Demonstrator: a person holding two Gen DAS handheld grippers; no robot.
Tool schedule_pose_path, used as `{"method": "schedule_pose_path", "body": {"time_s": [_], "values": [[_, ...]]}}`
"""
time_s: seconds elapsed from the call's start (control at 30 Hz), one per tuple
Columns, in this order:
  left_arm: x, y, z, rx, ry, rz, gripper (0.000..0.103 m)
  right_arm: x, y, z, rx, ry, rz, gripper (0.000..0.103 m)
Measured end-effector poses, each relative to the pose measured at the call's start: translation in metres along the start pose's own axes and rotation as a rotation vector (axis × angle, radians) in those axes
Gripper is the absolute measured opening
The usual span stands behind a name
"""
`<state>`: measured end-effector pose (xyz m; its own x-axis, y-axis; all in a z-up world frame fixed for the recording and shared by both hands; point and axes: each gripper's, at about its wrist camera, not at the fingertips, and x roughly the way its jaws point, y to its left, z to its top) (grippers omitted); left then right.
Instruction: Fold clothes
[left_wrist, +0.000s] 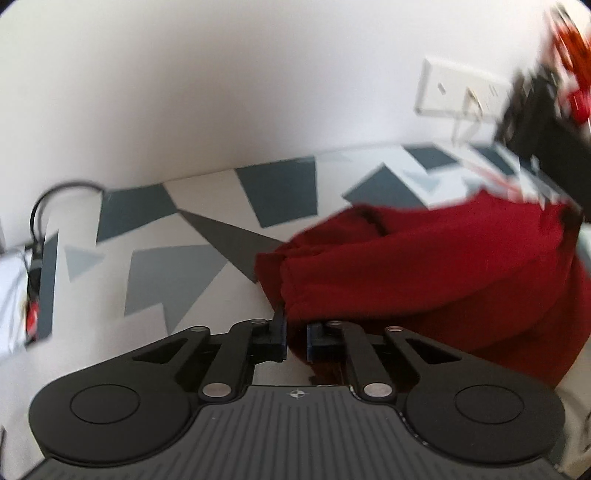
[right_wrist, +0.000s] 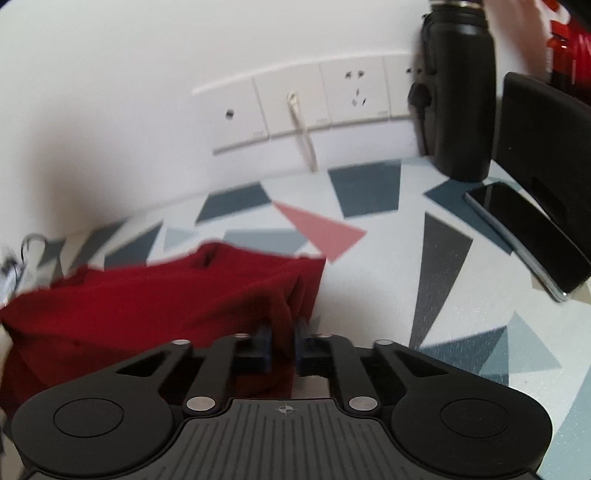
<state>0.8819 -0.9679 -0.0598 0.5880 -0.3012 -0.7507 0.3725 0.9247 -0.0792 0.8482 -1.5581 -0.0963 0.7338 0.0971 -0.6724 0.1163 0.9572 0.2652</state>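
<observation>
White wall rises behind the table (right_wrist: 436, 258), whose cloth is patterned with grey, dark blue and pink triangles. At the far left of my left camera's view a black cable (left_wrist: 40, 206) loops up by the wall. My left gripper (left_wrist: 296, 338) has its jaws drawn nearly together, pinching an edge of the red garment (left_wrist: 424, 266), which bunches up and spreads away to the right. In my right camera's view the same red garment (right_wrist: 147, 295) lies to the left, and my right gripper (right_wrist: 283, 345) has its jaws clamped close on a fold of it. Further right, wall sockets (right_wrist: 306, 99), a black bottle (right_wrist: 461, 103) and a dark phone (right_wrist: 528, 236) stand clear of the cloth.
</observation>
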Motion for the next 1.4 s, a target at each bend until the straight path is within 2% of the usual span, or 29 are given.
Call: {"method": "schedule_pose_path", "body": {"time_s": [0.2, 0.3, 0.37, 0.4, 0.43, 0.5, 0.6, 0.67, 0.73, 0.77, 0.9, 1.03, 1.07, 1.13, 1.17, 1.2, 1.3, 1.4], "values": [[-0.006, 0.03, 0.018, -0.207, -0.021, -0.063, 0.005, -0.007, -0.001, 0.036, 0.057, -0.074, 0.023, 0.006], [0.01, 0.04, 0.027, -0.254, -0.011, -0.05, 0.006, 0.009, -0.005, 0.056, 0.078, -0.057, 0.025, 0.006], [0.027, 0.049, 0.034, -0.313, 0.011, -0.031, 0.022, 0.029, -0.008, 0.068, 0.085, -0.035, 0.022, 0.007], [0.037, 0.054, 0.038, -0.353, 0.027, -0.021, 0.047, 0.039, -0.009, 0.073, 0.087, -0.035, -0.001, 0.009], [0.044, 0.061, 0.042, -0.387, 0.034, -0.016, 0.065, 0.048, -0.01, 0.077, 0.09, -0.043, -0.034, 0.012], [0.052, 0.069, 0.049, -0.404, 0.027, 0.002, 0.069, 0.064, -0.013, 0.086, 0.109, -0.059, -0.084, 0.033], [0.049, 0.071, 0.062, -0.353, 0.015, 0.035, 0.071, 0.069, -0.014, 0.094, 0.112, -0.068, -0.068, 0.033], [0.039, 0.068, 0.063, -0.305, -0.005, 0.024, 0.076, 0.064, -0.01, 0.092, 0.065, -0.057, -0.015, 0.035], [0.032, 0.069, 0.058, -0.28, -0.01, 0.028, 0.09, 0.058, -0.005, 0.086, -0.01, -0.041, 0.032, 0.043], [0.03, 0.071, 0.055, -0.281, -0.006, 0.031, 0.091, 0.054, -0.003, 0.083, -0.047, -0.032, 0.055, 0.045], [0.038, 0.089, 0.044, -0.406, 0.025, -0.003, 0.091, 0.065, 0.0, 0.063, -0.126, 0.049, 0.061, 0.045], [0.042, 0.09, 0.045, -0.452, 0.003, -0.014, 0.091, 0.085, 0.0, 0.056, -0.095, 0.081, 0.028, 0.046], [0.042, 0.089, 0.045, -0.455, -0.001, -0.016, 0.091, 0.088, 0.0, 0.055, -0.08, 0.082, 0.025, 0.046], [0.043, 0.086, 0.048, -0.442, -0.001, -0.016, 0.091, 0.093, -0.002, 0.056, -0.052, 0.083, 0.024, 0.038], [0.043, 0.085, 0.049, -0.436, 0.001, -0.01, 0.091, 0.094, -0.002, 0.056, -0.051, 0.085, 0.021, 0.019], [0.044, 0.085, 0.05, -0.434, 0.002, -0.005, 0.091, 0.093, -0.001, 0.057, -0.055, 0.082, 0.021, 0.007], [0.048, 0.087, 0.054, -0.442, 0.007, 0.011, 0.091, 0.075, 0.001, 0.062, -0.066, -0.009, 0.032, 0.005], [0.06, 0.087, 0.057, -0.449, 0.028, 0.028, 0.091, 0.065, -0.008, 0.068, -0.023, -0.083, 0.001, 0.004]]}}
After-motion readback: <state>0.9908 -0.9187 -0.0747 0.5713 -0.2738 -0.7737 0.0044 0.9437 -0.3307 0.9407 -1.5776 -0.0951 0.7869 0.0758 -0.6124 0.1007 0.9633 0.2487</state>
